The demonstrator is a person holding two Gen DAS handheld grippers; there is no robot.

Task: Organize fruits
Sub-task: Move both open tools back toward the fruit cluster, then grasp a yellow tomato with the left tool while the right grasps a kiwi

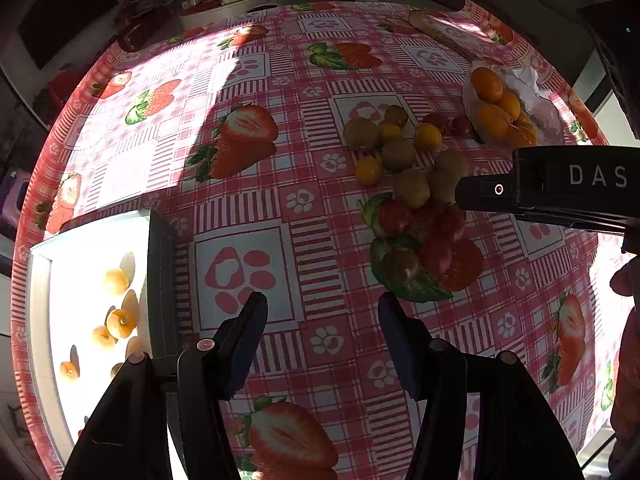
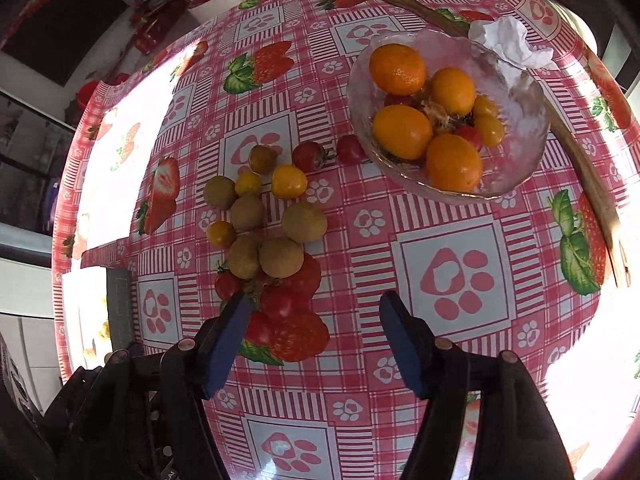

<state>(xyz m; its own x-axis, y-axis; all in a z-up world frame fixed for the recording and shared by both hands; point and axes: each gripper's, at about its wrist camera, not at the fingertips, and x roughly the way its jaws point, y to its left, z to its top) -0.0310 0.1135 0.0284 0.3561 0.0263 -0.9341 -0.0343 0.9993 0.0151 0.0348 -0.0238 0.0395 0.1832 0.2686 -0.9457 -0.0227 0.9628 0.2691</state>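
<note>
- Left tongs point(image 1: 322, 344) spread wide, gripping nothing, above the counter point(image 1: 280, 184) in its pink strawberry-print cloth.
- Right tongs point(image 2: 314, 342) likewise spread and unladen, left blue pad point(image 2: 226, 344) just beside red cherry tomatoes point(image 2: 280, 304) at 9 o'clock.
- Loose heap of brown longans point(image 2: 280, 258), yellow tomatoes point(image 2: 289, 181) and red ones at 11 o'clock in the right wrist view.
- Glass bowl point(image 2: 516, 120) of oranges point(image 2: 397, 69) at 1 o'clock, crumpled tissue point(image 2: 508, 40) at its far rim.
- White tray point(image 1: 72, 280) holding small yellow fruits point(image 1: 116, 280) at 9 o'clock in the left wrist view.
</note>
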